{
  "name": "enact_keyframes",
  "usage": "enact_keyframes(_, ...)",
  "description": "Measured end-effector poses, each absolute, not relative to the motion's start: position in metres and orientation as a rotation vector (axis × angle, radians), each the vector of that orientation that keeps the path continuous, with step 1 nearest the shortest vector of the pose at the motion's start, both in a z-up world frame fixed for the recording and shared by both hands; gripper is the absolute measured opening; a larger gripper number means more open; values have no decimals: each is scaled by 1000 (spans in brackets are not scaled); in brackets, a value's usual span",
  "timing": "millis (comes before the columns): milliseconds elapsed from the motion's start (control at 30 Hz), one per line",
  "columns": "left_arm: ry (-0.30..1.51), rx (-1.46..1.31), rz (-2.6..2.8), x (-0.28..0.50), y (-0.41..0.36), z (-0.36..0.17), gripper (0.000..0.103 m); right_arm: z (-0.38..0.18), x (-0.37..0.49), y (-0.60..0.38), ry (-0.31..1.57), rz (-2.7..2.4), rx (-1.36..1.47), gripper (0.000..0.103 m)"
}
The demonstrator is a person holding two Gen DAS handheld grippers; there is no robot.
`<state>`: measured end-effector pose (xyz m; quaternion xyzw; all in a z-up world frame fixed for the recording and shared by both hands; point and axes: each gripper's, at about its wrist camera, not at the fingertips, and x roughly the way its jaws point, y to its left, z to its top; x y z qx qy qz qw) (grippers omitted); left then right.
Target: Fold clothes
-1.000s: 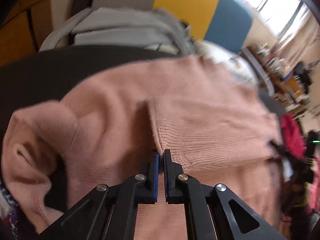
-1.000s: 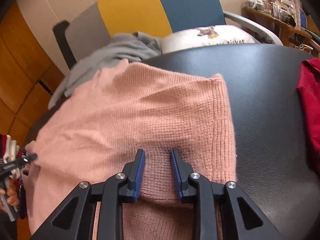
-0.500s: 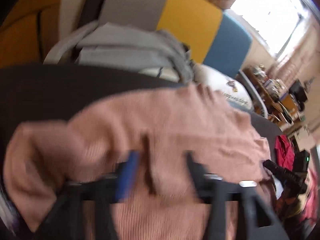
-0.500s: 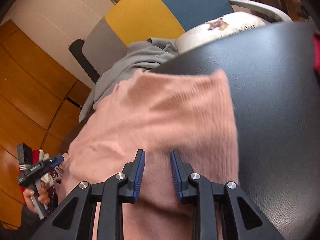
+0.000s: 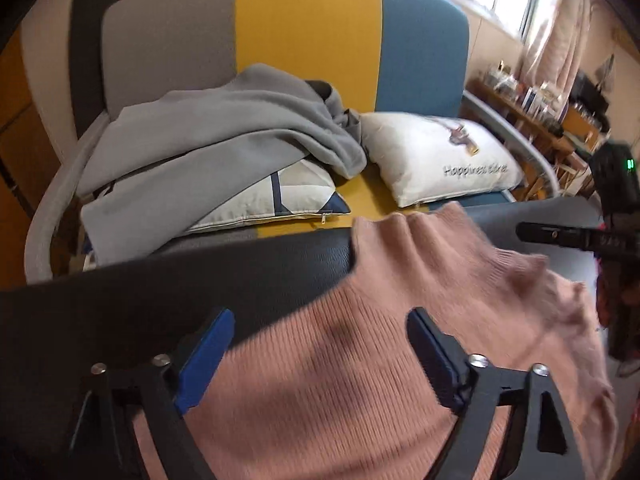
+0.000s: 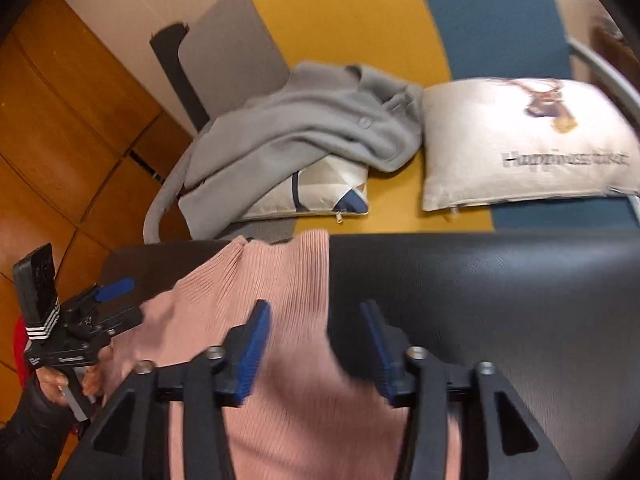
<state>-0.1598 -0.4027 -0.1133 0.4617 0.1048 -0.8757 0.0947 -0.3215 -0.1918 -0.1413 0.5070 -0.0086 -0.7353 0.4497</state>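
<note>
A pink knit sweater (image 5: 360, 360) lies on the black table (image 5: 160, 292), its ribbed edge reaching the table's far rim. My left gripper (image 5: 316, 320) hovers over the sweater's left part, open wide, with the knit below the blue pads and untouched by them. In the right wrist view the same sweater (image 6: 288, 400) runs under my right gripper (image 6: 314, 308), whose jaws are opening, pads clear of the cloth. A hand at the left holds the left gripper (image 6: 120, 302) over the sweater's left side.
Behind the table stands a sofa (image 5: 304, 32) in grey, yellow and blue. On it lie a grey garment (image 5: 220, 132) and two pillows (image 5: 440, 160). Bare black tabletop (image 6: 500, 280) spreads right of the sweater. Cluttered shelves (image 5: 532, 108) stand at the far right.
Both grippers were shut on a fold of the sweater and have let it go, with their jaws now apart. Both hands have moved toward the sofa side, and the sweater's edge now reaches the table's far rim.
</note>
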Motion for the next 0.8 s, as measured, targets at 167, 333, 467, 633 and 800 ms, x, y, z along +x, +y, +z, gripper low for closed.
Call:
enact_keyframes(167,242,1502,-2586,-199,-403,-137,61,-161,-348,-220,5,-1747,1292,66)
enact_keyframes(333,211,1501,-2626,-218,-399,-141,28,-163,-350,-238,61,-1707,1288,67)
enact_keyframes(467,278,1541,-2645,-231,-395,-139,6,-162,-345,-255,170,-1698,1266,41)
enact_keyframes(633,411,1429,-2669,-216,-398,-120,5,-153,-340,-254,180,-1735,1261,6)
enact_keyframes(800,561,1240,-2746,-175,-400,-86,5,-117,-313,-230,122,-1748,1136,6)
